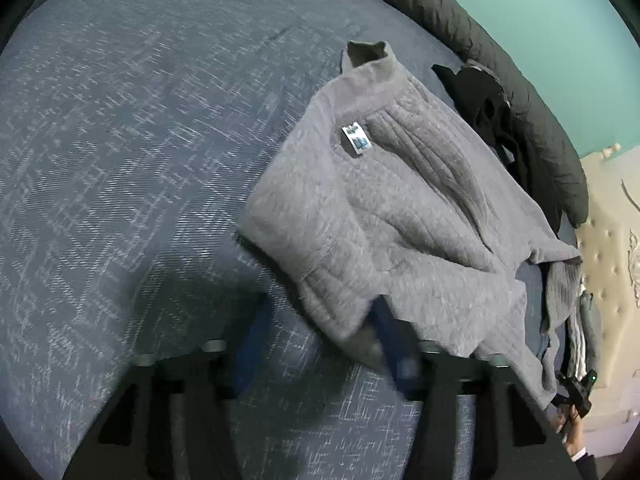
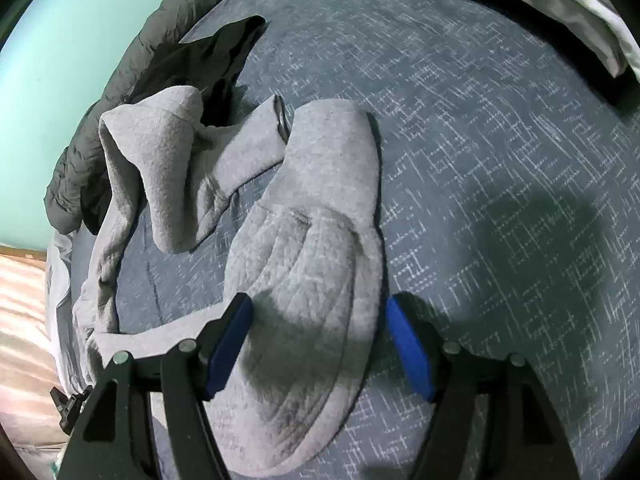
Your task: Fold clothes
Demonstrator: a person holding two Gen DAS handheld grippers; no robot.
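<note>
One grey sweater [image 1: 384,216] on the blue bedspread [image 1: 120,160]; both grippers, left [image 1: 320,344] and right [image 2: 320,344], spread wide, straddle its hem.

Fuzzy quilted grey sweater [image 1: 400,208] on matt woven bedspread [image 1: 120,160]; tongs' pads [image 2: 408,348] perhaps rubber.

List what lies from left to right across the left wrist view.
Blue patterned bedspread → grey sweater → black garment → dark quilted duvet → cream tufted headboard.
</note>
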